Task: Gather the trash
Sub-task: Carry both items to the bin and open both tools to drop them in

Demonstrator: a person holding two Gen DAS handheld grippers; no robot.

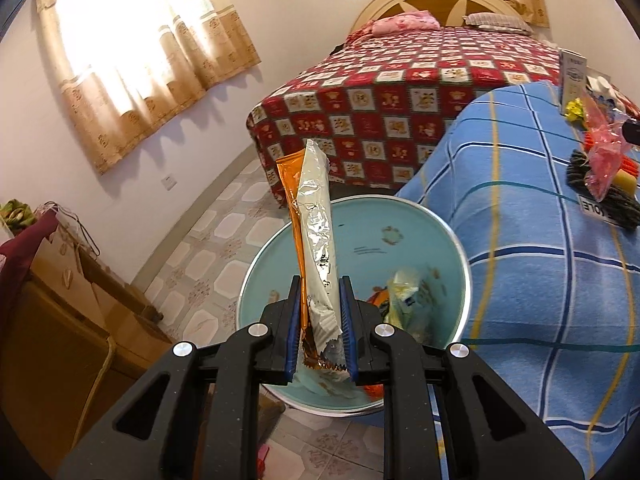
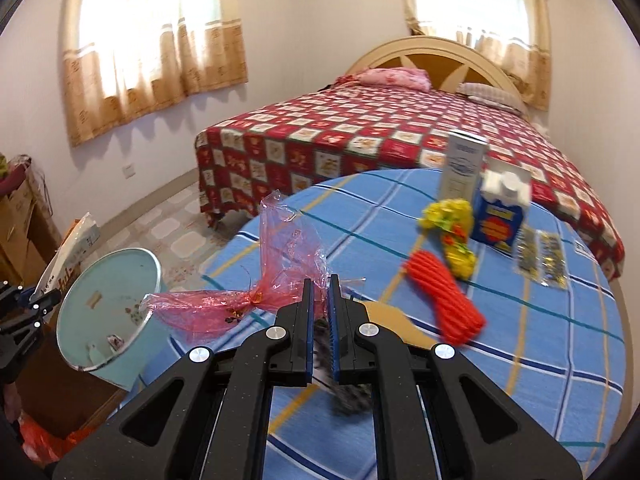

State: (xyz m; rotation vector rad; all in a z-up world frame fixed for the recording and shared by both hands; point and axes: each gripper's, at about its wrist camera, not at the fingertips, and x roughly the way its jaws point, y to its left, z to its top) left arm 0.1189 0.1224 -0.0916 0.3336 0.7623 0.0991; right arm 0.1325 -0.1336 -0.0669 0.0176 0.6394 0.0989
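My left gripper [image 1: 320, 284] is shut on two long snack wrappers, one orange [image 1: 290, 184] and one silver-white [image 1: 316, 216], which stand upright between its pads. It hangs directly over the open light-blue bin [image 1: 460, 256], which holds several crumpled wrappers [image 1: 404, 292]. My right gripper [image 2: 321, 284] is shut on a crinkled pink cellophane wrapper [image 2: 280, 240], held above the left part of the blue checked table [image 2: 520, 360]. The bin [image 2: 116, 276] stands on the floor to its left, with the left gripper [image 2: 24, 308] at the picture's edge.
On the table lie a red ribbed bundle [image 2: 444, 300], a yellow crumpled wrapper [image 2: 452, 236], a blue carton [image 2: 498, 216], a white box [image 2: 460, 168], foil packets [image 2: 540, 256] and a dark fuzzy item [image 2: 352, 396]. A bed [image 2: 360, 132] stands behind; cardboard boxes [image 1: 60, 300] at left.
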